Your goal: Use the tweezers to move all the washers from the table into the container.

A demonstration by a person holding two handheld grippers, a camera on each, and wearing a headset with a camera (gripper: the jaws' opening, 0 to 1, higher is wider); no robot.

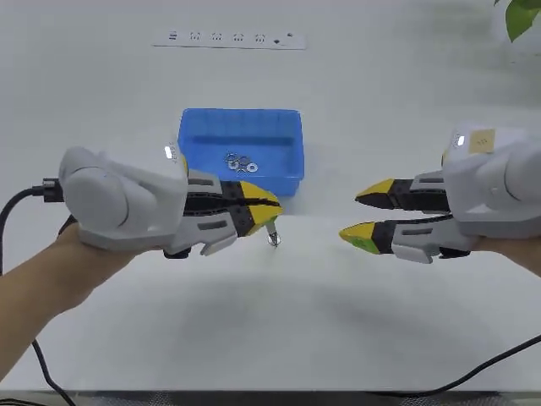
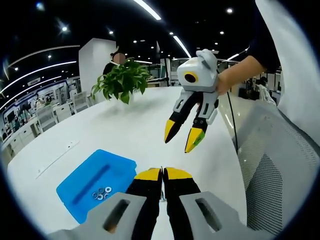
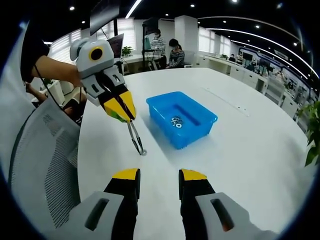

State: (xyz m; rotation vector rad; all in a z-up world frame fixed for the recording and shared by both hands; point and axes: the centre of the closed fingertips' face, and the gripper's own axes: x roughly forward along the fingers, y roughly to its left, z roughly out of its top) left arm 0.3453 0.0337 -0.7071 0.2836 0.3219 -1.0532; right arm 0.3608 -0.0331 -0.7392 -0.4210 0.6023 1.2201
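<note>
Left gripper [image 1: 272, 204]: clamped on tweezers [image 1: 272, 230]
Right gripper [image 1: 350, 216]: jaws apart, empty
Washer [image 1: 275, 240]: at tweezer tips, six o'clock of container [image 1: 287, 179]
Progress: several washers [image 1: 240, 162] already inside (this looks like the last)

Metal tweezers [image 3: 134, 135] pinched in the left gripper's [image 1: 272, 205] closed jaws, tips down on one washer [image 3: 142, 151] at the surface. Blue container [image 1: 245, 179] just beyond those jaws, washer cluster [image 1: 241, 162] inside.

Left tongs [image 1: 275, 210] were clamped together on tweezers [image 1: 271, 230], pointing right; right tongs [image 1: 349, 216] stood parted, pointing left.
</note>
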